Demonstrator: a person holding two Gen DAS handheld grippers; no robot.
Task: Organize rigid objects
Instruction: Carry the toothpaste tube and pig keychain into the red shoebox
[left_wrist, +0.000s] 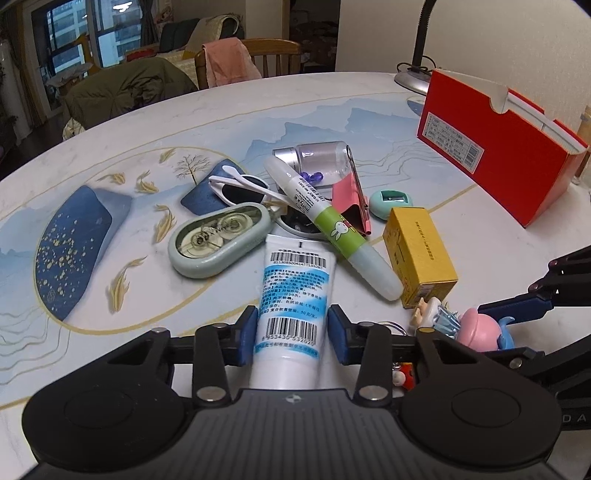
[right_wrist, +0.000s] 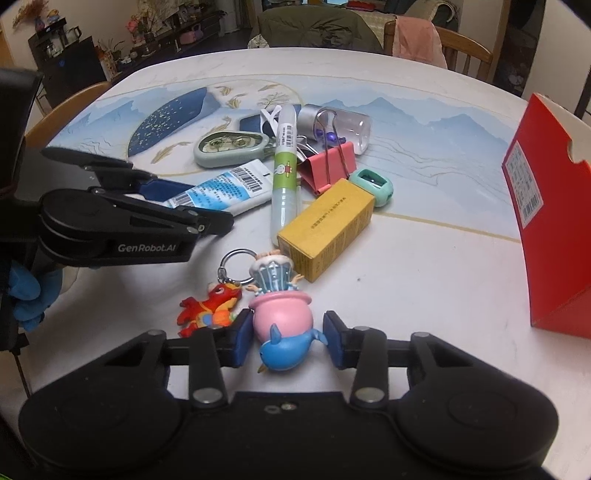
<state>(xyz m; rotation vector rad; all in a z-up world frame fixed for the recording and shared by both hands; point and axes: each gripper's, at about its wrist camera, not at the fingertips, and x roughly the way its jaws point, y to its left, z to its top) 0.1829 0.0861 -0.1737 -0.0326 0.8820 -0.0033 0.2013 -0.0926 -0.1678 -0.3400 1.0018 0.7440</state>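
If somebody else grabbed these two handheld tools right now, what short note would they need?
Left tool: pads against a white tube lying on the table.
Right tool: pads either side of a pink and blue figurine; grip looks light.
The rest sits piled mid-table: glue stick, yellow box, tape dispenser, sunglasses, pink binder clip.
The red box stands at the right.
Done: nothing visibly sorted. Left: everything.

Both my grippers angle down — left gripper (left_wrist: 291, 328) pinched partway in, right gripper (right_wrist: 282, 338) likewise, hands low.
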